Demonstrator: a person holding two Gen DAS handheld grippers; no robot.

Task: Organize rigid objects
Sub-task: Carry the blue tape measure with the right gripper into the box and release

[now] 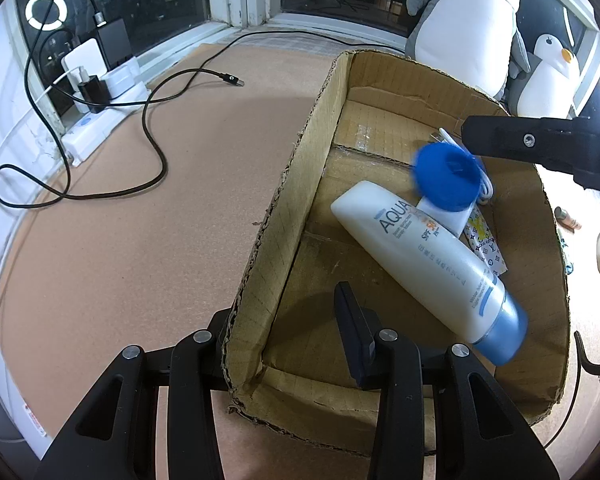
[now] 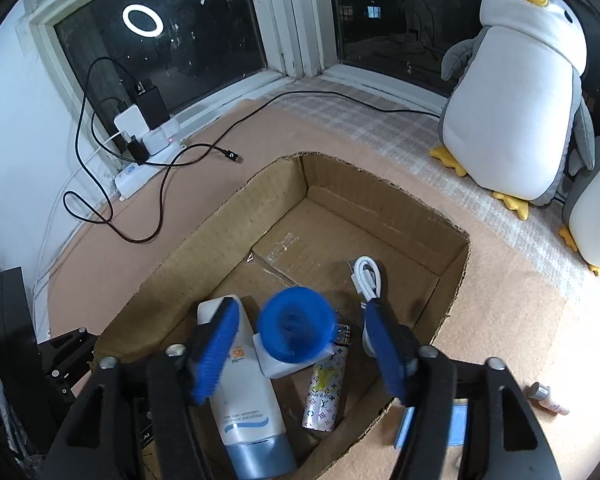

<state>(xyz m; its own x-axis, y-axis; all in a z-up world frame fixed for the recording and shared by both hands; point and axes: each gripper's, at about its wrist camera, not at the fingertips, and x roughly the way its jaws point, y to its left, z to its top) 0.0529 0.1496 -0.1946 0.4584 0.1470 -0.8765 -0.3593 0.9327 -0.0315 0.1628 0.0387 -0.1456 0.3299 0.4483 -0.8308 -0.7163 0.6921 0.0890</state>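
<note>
A cardboard box (image 1: 284, 196) (image 2: 456, 264) stands on the cork-coloured surface. In it lie a white sunscreen tube (image 1: 424, 264) (image 2: 240, 384), a patterned lighter (image 2: 324, 404) (image 1: 486, 248), a white coiled cable (image 2: 368, 276) and a small white block (image 2: 276, 364). A blue cap (image 1: 446, 178) (image 2: 296, 324) shows blurred above the block, free of both grippers. My right gripper (image 2: 300, 348) is open above the box, with the cap between its blue pads. My left gripper (image 1: 284, 328) straddles the box's left wall, jaws apart, one finger (image 1: 352, 328) inside the box.
Two plush penguins (image 2: 520, 92) (image 1: 464, 20) stand behind the box to the right. A power strip with chargers (image 1: 100, 92) (image 2: 144, 136) and loose black cables (image 1: 152, 144) lie at the left. A small tube (image 2: 548, 398) lies on the surface right of the box.
</note>
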